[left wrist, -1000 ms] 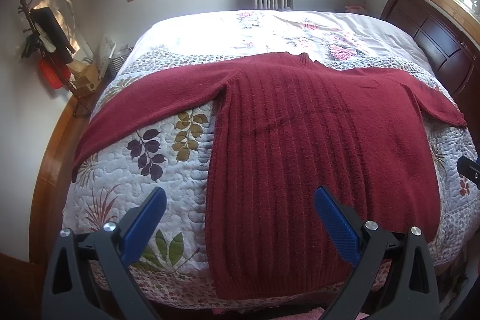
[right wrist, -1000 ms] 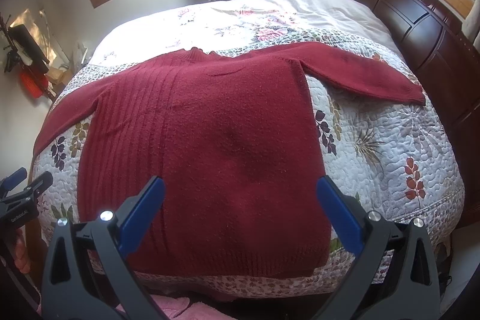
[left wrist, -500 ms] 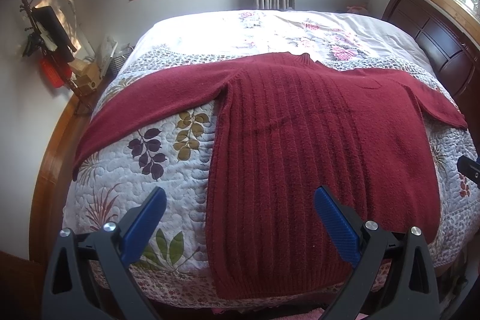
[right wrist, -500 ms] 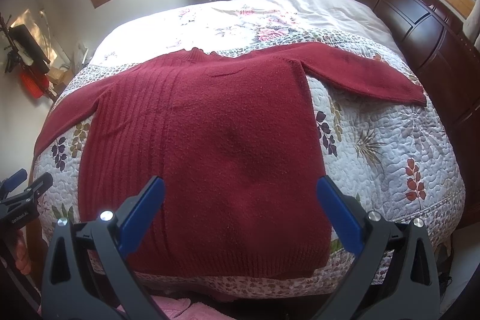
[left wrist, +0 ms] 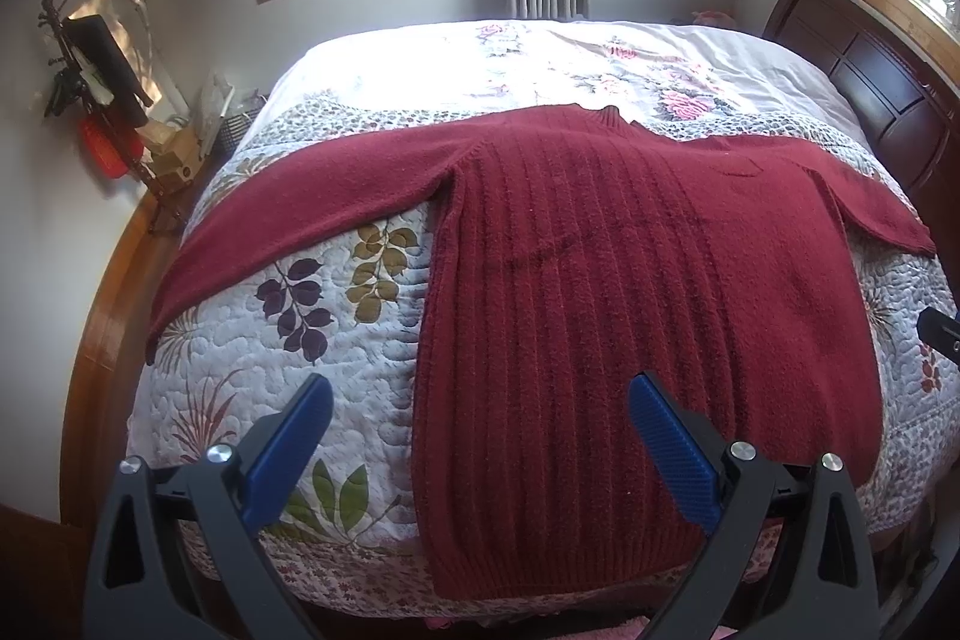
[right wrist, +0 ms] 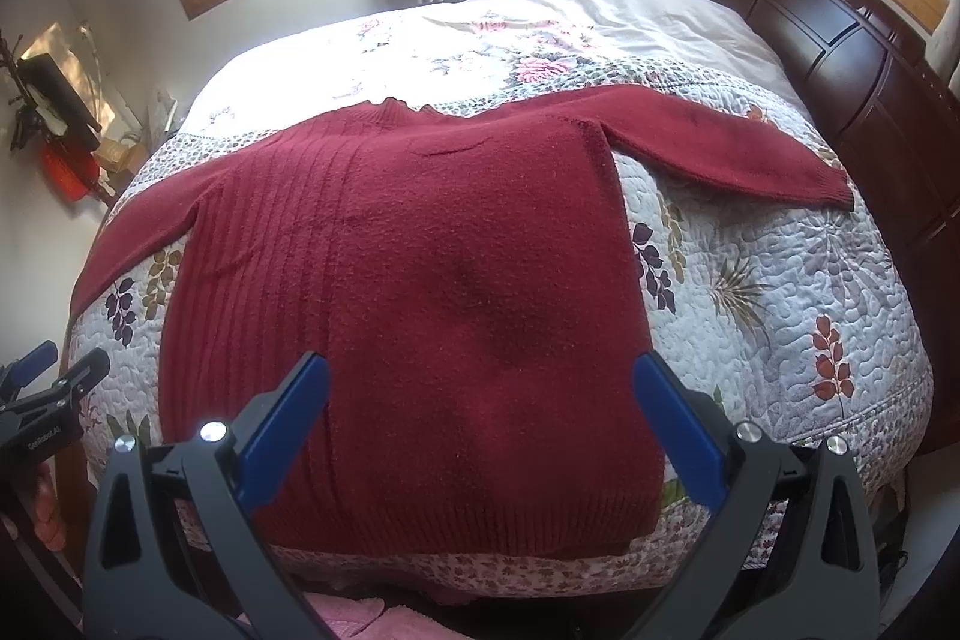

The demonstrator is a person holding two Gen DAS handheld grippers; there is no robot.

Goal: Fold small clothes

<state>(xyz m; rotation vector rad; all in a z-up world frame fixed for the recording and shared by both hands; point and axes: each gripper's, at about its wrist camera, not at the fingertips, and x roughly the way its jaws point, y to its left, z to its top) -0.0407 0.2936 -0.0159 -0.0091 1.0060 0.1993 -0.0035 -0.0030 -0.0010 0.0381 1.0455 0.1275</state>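
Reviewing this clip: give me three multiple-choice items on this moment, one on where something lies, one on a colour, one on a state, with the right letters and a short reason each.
1. Where does the sweater lie?
A. spread flat on the quilt
B. hanging from the headboard
C. on the floor

2. What colour is the sweater?
A. navy
B. dark red
C. grey

3. How do the left tool and right tool stand?
A. both shut on the hem
B. left shut, right open
C. both open, holding nothing

Answers:
1 A: body and both sleeves lie spread out on the quilt.
2 B: the knit is dark red in both views.
3 C: wide gaps show between the blue pads of each, which sit above the cloth.
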